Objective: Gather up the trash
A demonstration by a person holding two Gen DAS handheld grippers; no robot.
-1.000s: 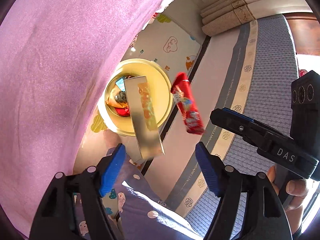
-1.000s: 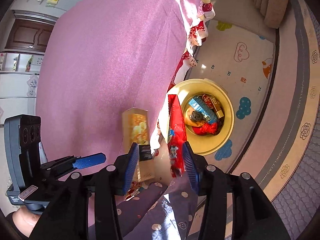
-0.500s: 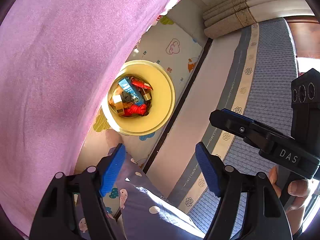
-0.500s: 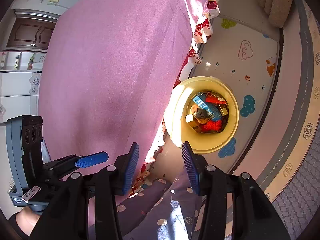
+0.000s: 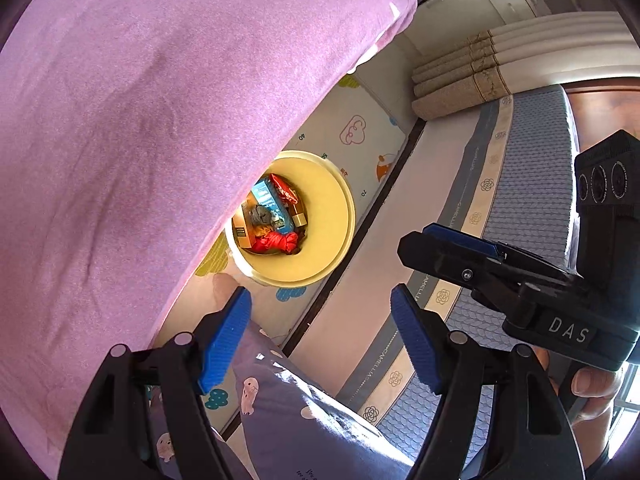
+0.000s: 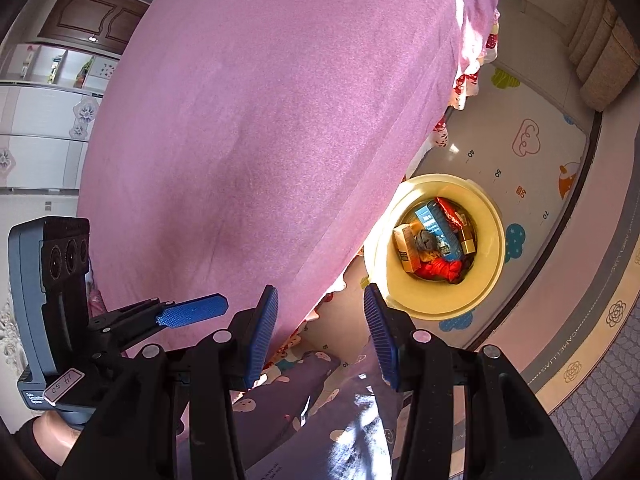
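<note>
A yellow bin point(image 5: 328, 240) point(image 6: 490, 276) stands on the floor beside the pink-covered table. Inside it lie a blue box point(image 5: 272, 204) point(image 6: 436, 224), a red wrapper point(image 5: 284, 190) point(image 6: 448, 210), a tan box point(image 5: 242, 232) point(image 6: 406, 250) and crumpled red trash point(image 5: 276, 243) point(image 6: 440, 270). My left gripper point(image 5: 320, 340) hangs open above the floor, nothing between its blue pads. My right gripper point(image 6: 320, 338) is open too and holds nothing. In the left wrist view the right gripper point(image 5: 460, 248) shows at the right; in the right wrist view the left gripper point(image 6: 192, 312) shows at the lower left.
The pink tablecloth point(image 5: 140, 140) point(image 6: 260, 120) fills the left of both views. A patterned play mat point(image 5: 360, 136) point(image 6: 532, 152) lies under the bin. A grey carpet point(image 5: 528, 168), rolled mats point(image 5: 460, 80) and the person's purple dotted trousers point(image 5: 304, 412) point(image 6: 320, 400) are in view.
A second ago a golden box and a red wrapper were dropping from the grippers toward the bin; both now lie inside it. Both grippers have risen and shifted back over the table's edge.
</note>
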